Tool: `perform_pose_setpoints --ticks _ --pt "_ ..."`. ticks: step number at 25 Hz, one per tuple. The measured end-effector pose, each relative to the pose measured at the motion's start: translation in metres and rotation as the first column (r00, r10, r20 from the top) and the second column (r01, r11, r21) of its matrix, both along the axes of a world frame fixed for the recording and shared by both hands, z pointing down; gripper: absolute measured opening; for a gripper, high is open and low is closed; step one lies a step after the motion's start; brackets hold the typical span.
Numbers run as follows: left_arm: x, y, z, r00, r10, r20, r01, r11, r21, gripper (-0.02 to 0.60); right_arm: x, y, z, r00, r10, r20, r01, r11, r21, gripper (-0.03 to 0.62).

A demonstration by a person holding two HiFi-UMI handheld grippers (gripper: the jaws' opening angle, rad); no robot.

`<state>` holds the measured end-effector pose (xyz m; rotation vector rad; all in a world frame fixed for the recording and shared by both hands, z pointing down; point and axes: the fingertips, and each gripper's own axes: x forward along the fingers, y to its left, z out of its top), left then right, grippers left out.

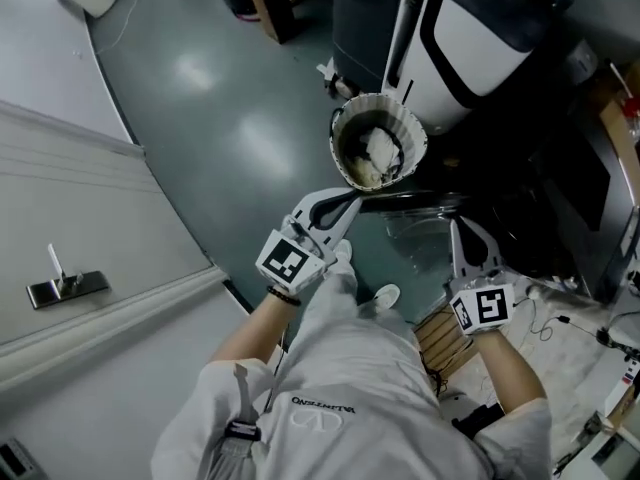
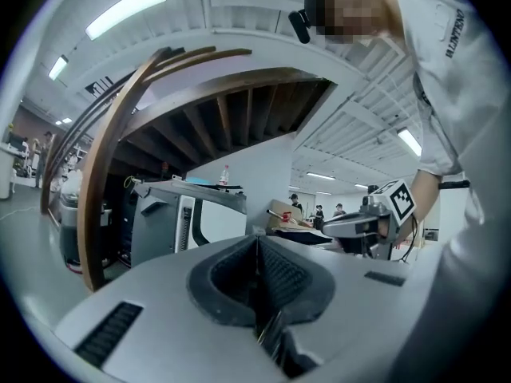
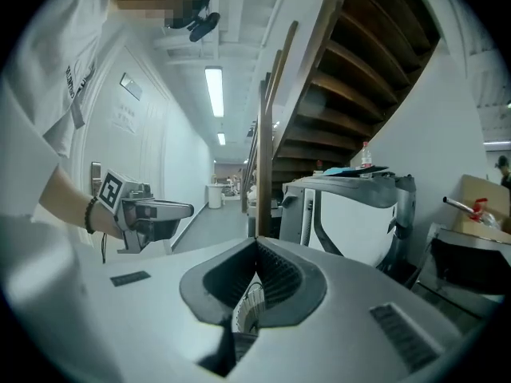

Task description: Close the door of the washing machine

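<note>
Left gripper view: left gripper (image 2: 257, 244) has jaws pressed together, nothing btwn them. The right gripper (image 3: 257, 247) is likewise clenched & empty. In the head view both tips aim toward 12 o'clock, w/ what looks like the open door (image 1: 425, 204) (dark rim, clear pane) low btwn them. Washing machine (image 1: 465, 38) at 1 o'clock, round tub (image 1: 412, 128) of pale cloth at 12. Door prob. stiff, hinged, light to swing. Pane looks slick & breakable, so push the rim's free edge; no grip needed.
</note>
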<state>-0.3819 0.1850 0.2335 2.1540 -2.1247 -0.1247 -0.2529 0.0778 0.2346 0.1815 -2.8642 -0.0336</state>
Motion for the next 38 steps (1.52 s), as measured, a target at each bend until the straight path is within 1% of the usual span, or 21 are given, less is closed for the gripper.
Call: perform_pose_setpoints --ticks 3,7,14,17,20,22,24,26,30,32,35,38 --pt "-0.016 -0.012 0.021 0.999 0.049 -0.009 -0.049 0.999 -0.01 -0.008 -0.022 0.004 0.021 0.999 -0.003 -0.037 0.002 1.0 -0.015 0.011" --pt "-0.021 -0.031 0.053 0.992 0.126 -0.012 -0.126 0.991 -0.044 -0.008 -0.045 0.006 0.052 0.997 -0.02 -0.08 0.016 0.999 -0.04 0.011" --pt "-0.018 -0.051 0.112 0.979 0.199 -0.05 -0.203 0.975 -0.091 -0.008 -0.065 0.005 0.104 0.99 -0.017 -0.138 0.005 0.997 -0.083 0.011" --pt "-0.013 -0.059 0.138 0.971 0.236 -0.047 -0.24 0.963 -0.122 0.021 -0.068 0.006 0.129 0.988 -0.013 -0.155 0.0 0.996 -0.088 0.011" --pt "-0.003 -0.068 0.168 0.96 0.281 -0.019 -0.28 0.945 -0.17 0.042 -0.07 0.006 0.155 0.988 -0.004 -0.153 -0.012 0.995 -0.103 0.011" --pt "0.003 -0.077 0.192 0.953 0.303 -0.009 -0.299 0.933 -0.199 0.072 -0.07 0.003 0.179 0.986 -0.006 -0.169 -0.013 0.994 -0.111 0.011" --pt "0.008 -0.085 0.214 0.948 0.318 0.002 -0.31 0.924 -0.224 0.088 -0.067 -0.002 0.201 0.981 -0.003 -0.192 -0.019 0.994 -0.112 0.011" --pt "0.011 -0.088 0.234 0.942 0.335 0.03 -0.318 0.915 -0.249 0.114 -0.064 -0.005 0.219 0.978 0.002 -0.21 -0.026 0.994 -0.11 0.009" --pt "0.013 -0.091 0.27 0.927 0.368 0.067 -0.334 0.895 -0.295 0.123 -0.061 -0.009 0.25 0.975 0.02 -0.222 -0.051 0.99 -0.135 0.009" --pt "0.018 -0.092 0.288 0.91 0.407 0.081 -0.363 0.875 -0.32 0.126 -0.057 -0.009 0.265 0.974 0.025 -0.227 -0.059 0.988 -0.145 0.009" --pt "0.029 -0.09 0.314 0.877 0.475 0.079 -0.421 0.836 -0.352 0.15 -0.053 -0.005 0.284 0.973 0.028 -0.231 -0.066 0.985 -0.158 0.009" --pt "0.035 -0.092 0.338 0.854 0.513 0.083 -0.452 0.813 -0.368 0.15 -0.051 -0.002 0.299 0.972 0.038 -0.233 -0.078 0.983 -0.165 0.009"
